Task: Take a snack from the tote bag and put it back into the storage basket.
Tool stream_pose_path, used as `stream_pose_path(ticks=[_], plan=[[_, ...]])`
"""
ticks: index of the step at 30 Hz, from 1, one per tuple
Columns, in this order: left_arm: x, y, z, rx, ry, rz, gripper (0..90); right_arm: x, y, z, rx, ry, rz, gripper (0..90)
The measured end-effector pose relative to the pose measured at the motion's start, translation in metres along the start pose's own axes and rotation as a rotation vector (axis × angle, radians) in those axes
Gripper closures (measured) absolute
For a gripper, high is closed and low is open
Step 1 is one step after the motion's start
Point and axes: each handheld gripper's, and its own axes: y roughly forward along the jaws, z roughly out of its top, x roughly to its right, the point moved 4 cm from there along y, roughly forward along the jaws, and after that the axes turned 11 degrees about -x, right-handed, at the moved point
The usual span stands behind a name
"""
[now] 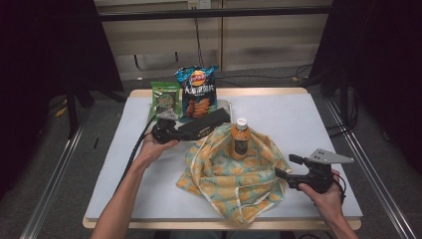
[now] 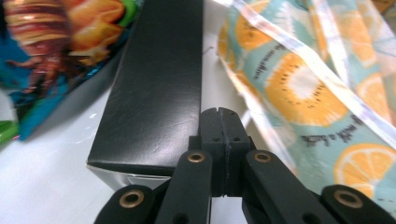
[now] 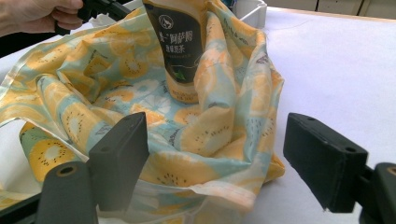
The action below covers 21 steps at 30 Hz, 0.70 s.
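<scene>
While the left tongs (image 2: 223, 122) rest shut beside a black box (image 2: 156, 88), the fruit-print bag (image 3: 140, 107) fronts the open right tongs (image 3: 219, 154).

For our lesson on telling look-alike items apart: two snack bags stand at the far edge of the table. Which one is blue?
The larger chip bag, on the right of the pair, is blue with chips pictured on it. The smaller bag beside it is green.

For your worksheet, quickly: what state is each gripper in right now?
Left gripper: shut, nothing between its jaws, beside the long black cardboard box.
Right gripper: open, jaws either side of the orange-print cloth bag, not pressing it.
</scene>
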Motion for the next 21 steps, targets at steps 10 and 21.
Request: stream_pose_path(ticks=[10,21], plan=[[-0.012,0.000,0.000,0.023,-0.048,0.060,90.0,0.000,0.001,0.000,-0.003,0.000,-0.002,22.4],[-0.028,0.000,-0.005,0.014,-0.096,0.104,90.0,0.001,0.001,0.000,-0.007,0.002,-0.002,22.6]])
